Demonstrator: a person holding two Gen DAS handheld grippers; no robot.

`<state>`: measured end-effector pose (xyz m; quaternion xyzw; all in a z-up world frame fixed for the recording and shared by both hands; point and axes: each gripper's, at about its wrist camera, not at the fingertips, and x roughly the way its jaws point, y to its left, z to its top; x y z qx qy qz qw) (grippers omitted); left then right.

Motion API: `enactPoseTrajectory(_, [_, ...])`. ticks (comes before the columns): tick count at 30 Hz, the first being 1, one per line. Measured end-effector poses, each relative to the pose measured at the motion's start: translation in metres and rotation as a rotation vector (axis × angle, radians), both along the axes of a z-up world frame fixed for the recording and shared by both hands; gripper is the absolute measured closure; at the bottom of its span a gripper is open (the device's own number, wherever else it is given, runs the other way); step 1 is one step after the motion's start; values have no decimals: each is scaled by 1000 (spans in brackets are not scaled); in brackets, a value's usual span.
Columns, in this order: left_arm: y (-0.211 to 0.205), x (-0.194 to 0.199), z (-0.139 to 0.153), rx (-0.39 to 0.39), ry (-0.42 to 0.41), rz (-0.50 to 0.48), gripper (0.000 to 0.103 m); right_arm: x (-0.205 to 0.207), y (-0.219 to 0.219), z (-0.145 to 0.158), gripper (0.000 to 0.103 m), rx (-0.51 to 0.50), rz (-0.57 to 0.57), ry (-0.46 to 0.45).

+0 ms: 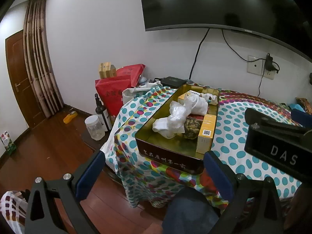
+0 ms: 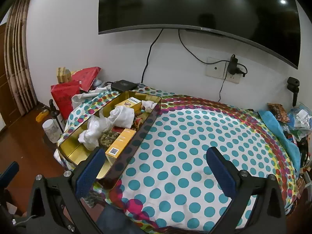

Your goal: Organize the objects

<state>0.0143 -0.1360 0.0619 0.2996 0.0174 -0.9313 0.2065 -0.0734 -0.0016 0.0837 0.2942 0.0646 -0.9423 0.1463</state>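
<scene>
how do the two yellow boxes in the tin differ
The near yellow box lies by the tin's right wall, QR-code end facing the cameras; the far yellow box sits at the back, partly hidden behind white cloth. The near one looks longer. Both are yellow cartons inside the tin.

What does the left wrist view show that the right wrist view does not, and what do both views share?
Only the left wrist view shows the brown door, the left gripper open, and the right gripper's body marked DAS.

Only the right wrist view shows the blue cloth and the packets at the table's right end, and the right gripper open over the dotted tablecloth.

Both share the gold tin holding yellow boxes and white socks, plus the television.
</scene>
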Motion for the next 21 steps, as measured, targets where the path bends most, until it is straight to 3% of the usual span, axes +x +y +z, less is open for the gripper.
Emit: enactPoseTrajectory(21, [9,2,5,13,37,-29,0,5,-6,-2,0,-3,19,8])
